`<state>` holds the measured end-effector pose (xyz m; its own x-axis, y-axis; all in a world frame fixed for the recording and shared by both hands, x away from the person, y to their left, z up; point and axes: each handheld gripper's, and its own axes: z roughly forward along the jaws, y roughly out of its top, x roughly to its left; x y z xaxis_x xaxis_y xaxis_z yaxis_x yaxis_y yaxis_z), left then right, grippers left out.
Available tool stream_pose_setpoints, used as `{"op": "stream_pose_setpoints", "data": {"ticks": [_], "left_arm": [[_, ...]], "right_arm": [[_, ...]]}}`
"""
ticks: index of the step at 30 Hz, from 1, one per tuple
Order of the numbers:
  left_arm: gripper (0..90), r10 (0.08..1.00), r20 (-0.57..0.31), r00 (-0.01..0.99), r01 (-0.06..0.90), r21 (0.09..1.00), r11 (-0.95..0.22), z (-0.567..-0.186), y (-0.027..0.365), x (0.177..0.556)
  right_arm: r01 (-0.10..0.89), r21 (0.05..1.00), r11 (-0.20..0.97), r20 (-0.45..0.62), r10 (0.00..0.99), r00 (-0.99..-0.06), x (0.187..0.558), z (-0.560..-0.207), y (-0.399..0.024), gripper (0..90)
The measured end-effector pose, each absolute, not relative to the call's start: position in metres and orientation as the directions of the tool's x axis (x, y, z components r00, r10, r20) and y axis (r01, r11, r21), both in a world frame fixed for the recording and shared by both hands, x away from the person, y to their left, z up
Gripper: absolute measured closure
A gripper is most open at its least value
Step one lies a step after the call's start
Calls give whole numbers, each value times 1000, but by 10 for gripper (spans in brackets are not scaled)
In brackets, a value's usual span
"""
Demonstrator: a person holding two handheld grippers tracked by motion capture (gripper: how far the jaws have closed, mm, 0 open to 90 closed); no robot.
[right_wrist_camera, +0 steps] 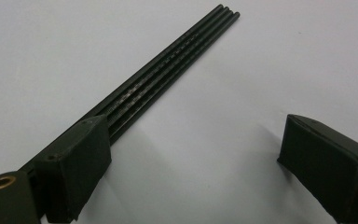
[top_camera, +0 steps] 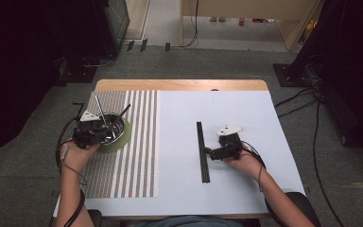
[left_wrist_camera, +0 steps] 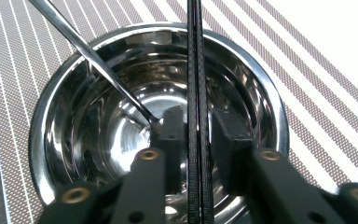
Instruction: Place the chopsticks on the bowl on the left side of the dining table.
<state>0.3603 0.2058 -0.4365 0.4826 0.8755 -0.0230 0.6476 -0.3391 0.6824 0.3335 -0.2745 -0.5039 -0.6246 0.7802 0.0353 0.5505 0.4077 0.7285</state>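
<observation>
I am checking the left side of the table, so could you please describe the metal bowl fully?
The metal bowl is round, shiny steel with a mirror-like inside. It stands upright on a green round mat on the striped placemat. A silver rod and a pair of black rods lean into it, the black pair between the left gripper jaws.

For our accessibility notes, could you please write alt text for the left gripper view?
Two black jaws flank, without touching, a thin black carbon rod running upward across a shiny steel bowl; a slim metal rod leans inside it, on a striped woven mat.

White table (top_camera: pixel 246 189) bears striped mat (top_camera: pixel 137 156), black rods (top_camera: pixel 202 151).
</observation>
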Motion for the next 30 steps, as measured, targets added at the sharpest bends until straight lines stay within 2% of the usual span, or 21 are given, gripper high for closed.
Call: {"op": "stream_pose_setpoints", "data": {"ticks": [6, 16, 30], "left_arm": [[588, 887, -3, 461, 631, 704, -325, -432, 206, 355], [426, 899, 7, 439, 612, 730, -304, -427, 206, 347], [374, 909, 30, 416, 604, 738, -301, -426, 208, 334]], "right_arm": [[551, 728, 407, 37, 780, -625, 334, -504, -275, 83], [556, 729, 401, 46, 781, -623, 334, -504, -275, 83], [557, 732, 394, 56, 779, -624, 334, -504, -276, 83]]}}
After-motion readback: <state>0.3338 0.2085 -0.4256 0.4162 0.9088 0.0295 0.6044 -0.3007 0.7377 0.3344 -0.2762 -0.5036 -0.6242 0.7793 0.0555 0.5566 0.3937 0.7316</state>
